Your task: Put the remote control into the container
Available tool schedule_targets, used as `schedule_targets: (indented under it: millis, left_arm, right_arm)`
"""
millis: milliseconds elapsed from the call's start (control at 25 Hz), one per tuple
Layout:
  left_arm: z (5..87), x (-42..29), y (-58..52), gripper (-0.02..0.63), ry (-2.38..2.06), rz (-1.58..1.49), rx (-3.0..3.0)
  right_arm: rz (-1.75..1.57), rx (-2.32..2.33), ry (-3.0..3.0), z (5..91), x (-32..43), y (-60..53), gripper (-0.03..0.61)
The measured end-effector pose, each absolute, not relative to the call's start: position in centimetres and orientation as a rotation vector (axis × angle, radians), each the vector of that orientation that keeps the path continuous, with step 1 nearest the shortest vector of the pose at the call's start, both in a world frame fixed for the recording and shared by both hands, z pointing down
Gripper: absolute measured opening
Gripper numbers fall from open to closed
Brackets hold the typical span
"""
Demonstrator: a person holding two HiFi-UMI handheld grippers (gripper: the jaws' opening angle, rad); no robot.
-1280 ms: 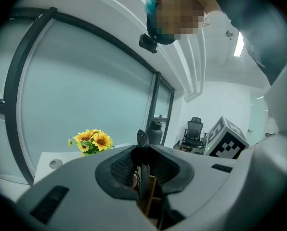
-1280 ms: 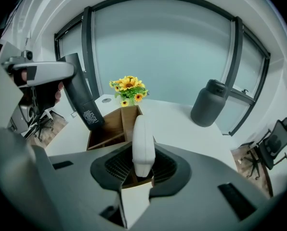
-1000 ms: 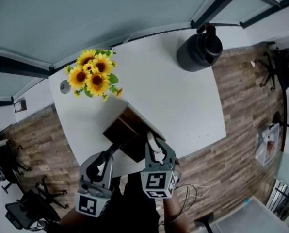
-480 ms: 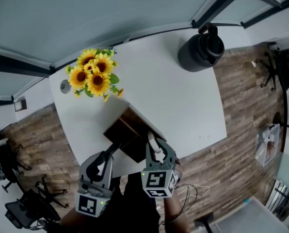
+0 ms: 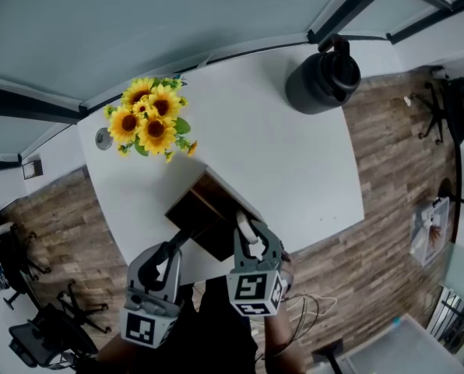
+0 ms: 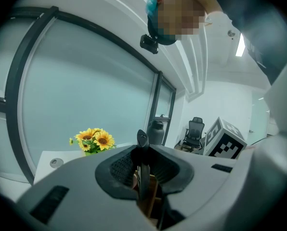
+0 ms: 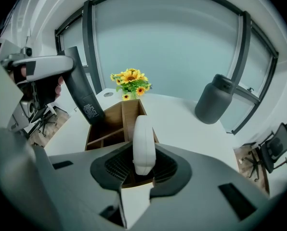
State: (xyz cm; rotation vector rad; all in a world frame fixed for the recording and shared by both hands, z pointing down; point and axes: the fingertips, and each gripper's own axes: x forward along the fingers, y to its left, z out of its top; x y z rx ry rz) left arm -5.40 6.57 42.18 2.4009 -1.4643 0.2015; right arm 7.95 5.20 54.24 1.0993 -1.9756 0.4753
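A dark wooden container (image 5: 203, 206) with open compartments stands near the front edge of the white table (image 5: 294, 170). My left gripper (image 5: 185, 241) is shut on a black remote control (image 5: 190, 237) at the container's near left corner. Edge-on, that black remote control (image 6: 141, 165) rises between the pads. The right gripper view shows it upright (image 7: 84, 94) over the container (image 7: 112, 124). My right gripper (image 5: 248, 238) is shut on a white remote control (image 5: 245, 227) above the container's near right side. This white remote control (image 7: 144, 146) stands on end between the pads.
A bunch of sunflowers (image 5: 150, 123) stands at the table's back left, beside a round grommet (image 5: 103, 139). A black jug (image 5: 321, 80) sits at the back right corner. Office chairs (image 5: 53, 329) stand on the wooden floor around the table.
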Motion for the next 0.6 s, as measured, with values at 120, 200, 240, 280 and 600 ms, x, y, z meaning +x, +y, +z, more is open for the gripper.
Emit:
schedule_targets:
  millis: [120, 200, 240, 280, 600]
  left_arm:
    - [42.28, -5.35, 6.57, 0.078, -1.460, 0.206, 2.399]
    - [42.30, -5.35, 6.56, 0.078, -1.460, 0.207, 2.400]
    - [42.26, -5.35, 6.55, 0.078, -1.460, 0.206, 2.400]
    - [42.23, -5.35, 6.55, 0.078, -1.461, 0.205, 2.400]
    - [42.19, -5.44, 6.72, 0.078, -1.465, 0.204, 2.398]
  right_arm:
    - [0.490, 1.094, -1.972, 54.43, 7.97, 5.34, 0.094]
    - [0.500, 1.091, -1.973, 54.55, 7.94, 5.48, 0.094]
    - [0.499, 1.092, -1.973, 54.55, 7.94, 5.52, 0.094]
    - [0.495, 1.093, -1.974, 54.51, 7.95, 5.51, 0.094]
    - [0.474, 1.101, -1.974, 54.31, 8.02, 5.38, 0.095]
